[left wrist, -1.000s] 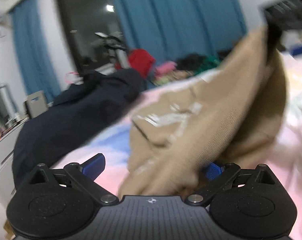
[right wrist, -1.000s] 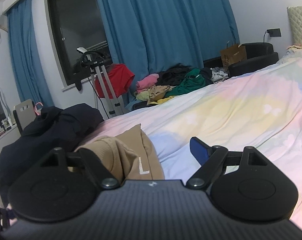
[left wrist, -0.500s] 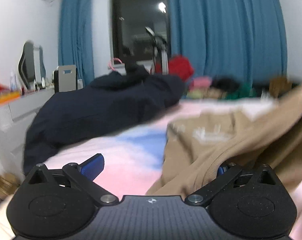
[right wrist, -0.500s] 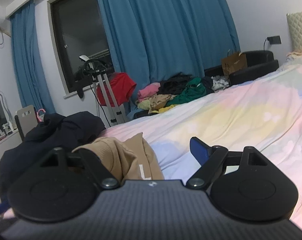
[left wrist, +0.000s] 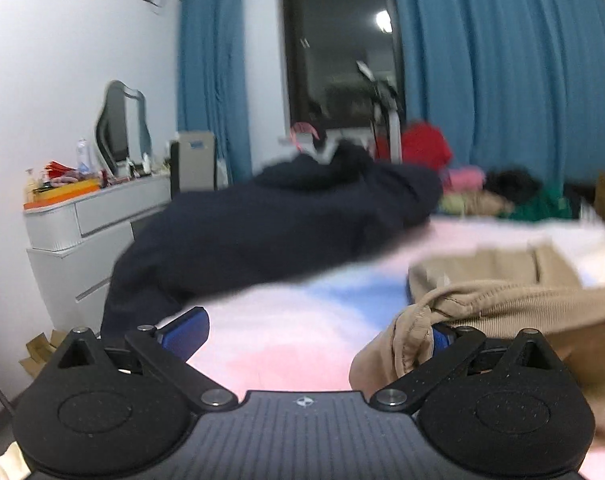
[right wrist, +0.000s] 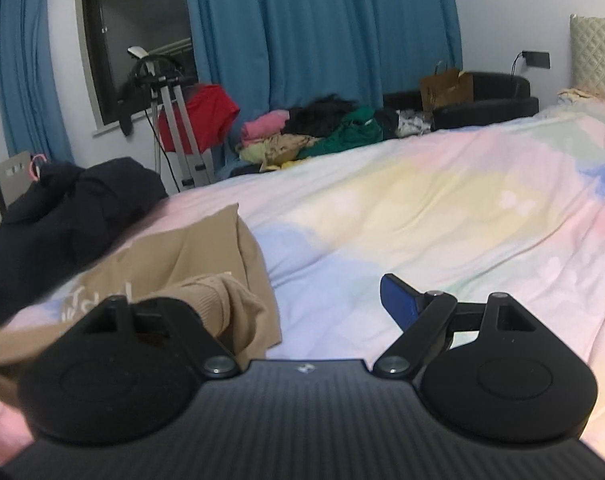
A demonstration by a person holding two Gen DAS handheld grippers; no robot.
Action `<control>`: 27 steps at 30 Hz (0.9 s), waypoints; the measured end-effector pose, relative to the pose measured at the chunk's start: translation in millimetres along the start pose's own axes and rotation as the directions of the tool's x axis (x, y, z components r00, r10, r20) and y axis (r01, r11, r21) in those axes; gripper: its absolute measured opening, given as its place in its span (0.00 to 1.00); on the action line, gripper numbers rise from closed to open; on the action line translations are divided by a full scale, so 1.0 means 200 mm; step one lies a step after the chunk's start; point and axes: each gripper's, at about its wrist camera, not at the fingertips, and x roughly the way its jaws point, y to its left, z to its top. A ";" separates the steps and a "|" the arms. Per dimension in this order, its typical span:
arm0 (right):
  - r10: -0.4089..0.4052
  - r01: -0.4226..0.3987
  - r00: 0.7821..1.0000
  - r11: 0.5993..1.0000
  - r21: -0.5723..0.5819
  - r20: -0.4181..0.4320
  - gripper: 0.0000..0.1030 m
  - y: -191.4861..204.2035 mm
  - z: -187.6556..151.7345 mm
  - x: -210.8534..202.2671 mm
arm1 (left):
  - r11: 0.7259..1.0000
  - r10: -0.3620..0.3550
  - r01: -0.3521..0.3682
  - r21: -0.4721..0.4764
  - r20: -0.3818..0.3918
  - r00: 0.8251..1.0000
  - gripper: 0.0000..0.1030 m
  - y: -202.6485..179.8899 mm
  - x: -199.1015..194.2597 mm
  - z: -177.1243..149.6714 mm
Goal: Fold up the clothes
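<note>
We held both grippers low over the bed [right wrist: 442, 208], with its pastel sheet running out ahead of the fingers. Our left gripper [left wrist: 314, 330] had its fingers spread wide: the blue left pad [left wrist: 184, 330] stood bare over the pink sheet, while the right pad was mostly buried under a ribbed edge of the tan garment [left wrist: 502, 300], which draped over that finger and trailed off to the right of the tool. Nothing was pinched between the two pads.

Our right gripper [right wrist: 302, 300] was likewise spread apart. Its right pad [right wrist: 398, 300] stood clear above the sheet; the left finger was hidden by a bunched, ribbed fold of the same tan garment [right wrist: 206, 256], which lay ahead and to the left of the tool, white lettering showing on its flat part. We could not tell whether the cloth was merely hooked over that finger or caught on it.

Further ahead and left of both tools lay a dark navy garment [left wrist: 270, 224] heaped on the bed's edge. Beyond it stood a grey dresser [left wrist: 74, 240], blue curtains [right wrist: 322, 28] and a pile of clothes [right wrist: 310, 132] on the floor.
</note>
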 end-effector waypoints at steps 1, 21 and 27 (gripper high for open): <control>0.007 -0.008 1.000 1.000 0.010 0.018 0.79 -0.01 0.00 -0.04 | 1.000 -0.002 0.002 -0.017 0.032 0.999 1.00 0.01 -0.05 0.05; 0.164 -0.227 0.802 0.973 0.039 0.574 0.81 -0.06 1.33 -1.65 | 0.972 -0.053 0.170 -0.161 0.557 0.829 1.00 0.33 -1.27 1.54; 0.207 -0.236 0.715 0.971 -0.049 0.667 0.82 -0.05 1.57 -2.09 | 0.971 -0.108 0.213 -0.106 0.600 0.792 1.00 0.42 -1.58 1.87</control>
